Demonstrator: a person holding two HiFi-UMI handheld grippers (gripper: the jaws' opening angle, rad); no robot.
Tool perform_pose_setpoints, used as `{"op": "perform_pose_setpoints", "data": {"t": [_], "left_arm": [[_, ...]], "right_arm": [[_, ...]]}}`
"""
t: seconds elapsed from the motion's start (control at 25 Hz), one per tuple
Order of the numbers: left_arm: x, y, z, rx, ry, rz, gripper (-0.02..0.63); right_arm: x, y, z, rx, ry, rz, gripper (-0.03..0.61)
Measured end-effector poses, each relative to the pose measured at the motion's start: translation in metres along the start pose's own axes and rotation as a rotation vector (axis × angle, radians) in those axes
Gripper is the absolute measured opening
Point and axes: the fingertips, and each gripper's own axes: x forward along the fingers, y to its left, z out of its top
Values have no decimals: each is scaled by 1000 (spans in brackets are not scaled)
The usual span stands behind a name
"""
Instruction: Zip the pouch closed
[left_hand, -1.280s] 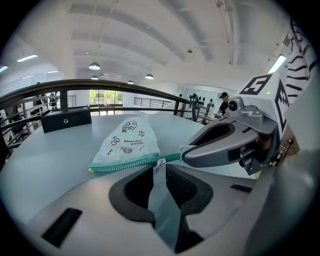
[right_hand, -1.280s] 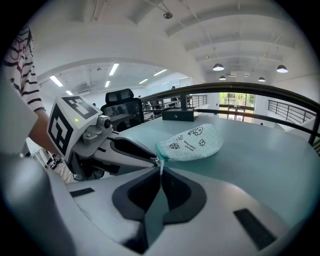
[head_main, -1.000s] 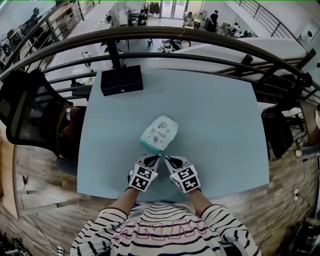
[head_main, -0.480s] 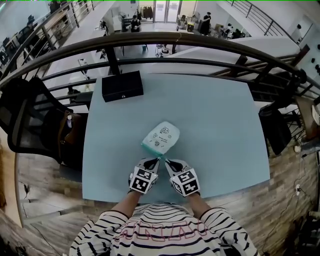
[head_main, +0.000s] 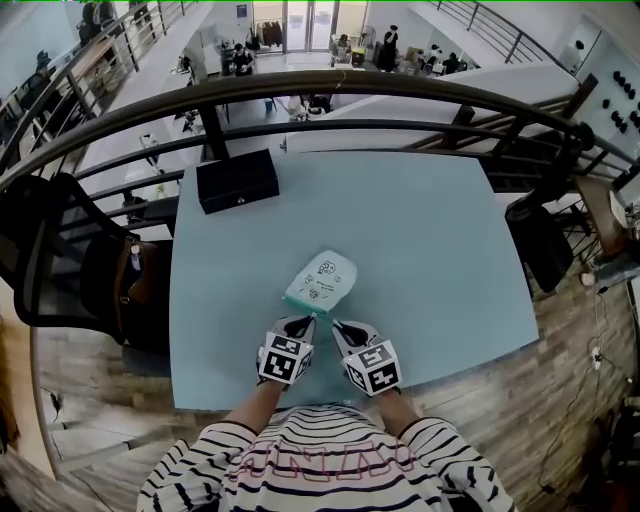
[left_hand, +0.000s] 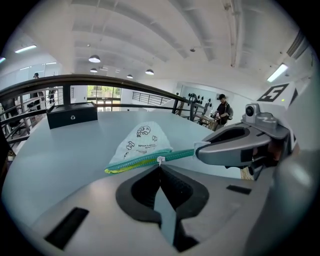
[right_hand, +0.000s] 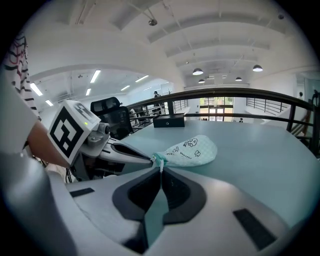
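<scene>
A white pouch (head_main: 322, 280) with small printed figures and a teal zipper edge (left_hand: 145, 161) lies on the pale blue table (head_main: 430, 250), its zipper edge toward me. My left gripper (head_main: 306, 318) is shut on a small white zipper pull (left_hand: 160, 160) midway along that edge. My right gripper (head_main: 337, 324) is shut on the end of the same edge (right_hand: 161, 162), right beside the left gripper's tip (right_hand: 148, 159). In the left gripper view, the right gripper's tip (left_hand: 201, 149) bites the zipper's right end. The near edge is lifted slightly off the table.
A black box (head_main: 237, 180) stands at the table's far left corner. A dark curved railing (head_main: 350, 85) runs behind the table. A black chair (head_main: 60, 250) with a brown bag stands to the left. My striped sleeves are at the table's near edge.
Both grippers have shifted slightly while staying at the pouch's near edge. The pouch lies about where it was.
</scene>
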Motion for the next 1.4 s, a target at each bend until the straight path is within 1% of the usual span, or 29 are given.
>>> {"op": "perform_pose_setpoints", "data": {"t": [0.16,0.44,0.6,0.76,0.92,1.04,1.4], "left_arm": [[-6,9,-3,-3,12,2,26],[-9,8,-6,37,25,-7,26],[-10,20,-11,20,37,13,26],[-11,24,-9,26,37,15,26],[-12,32,-8,13,44,48,26],[-13,40,-9,8,51,66,26],[-9,48,-9,43,70,73,28]], "right_arm": [[-9,3,-1,17,-14,-21,36],[-15,11,-5,40,-24,-56,35],[-22,9,-7,65,-31,-80,35],[-22,11,-7,65,-29,-85,35],[-27,4,-7,71,-26,-104,35],[-29,0,-9,74,-21,-103,35],[-24,0,-10,91,-19,-97,35]]}}
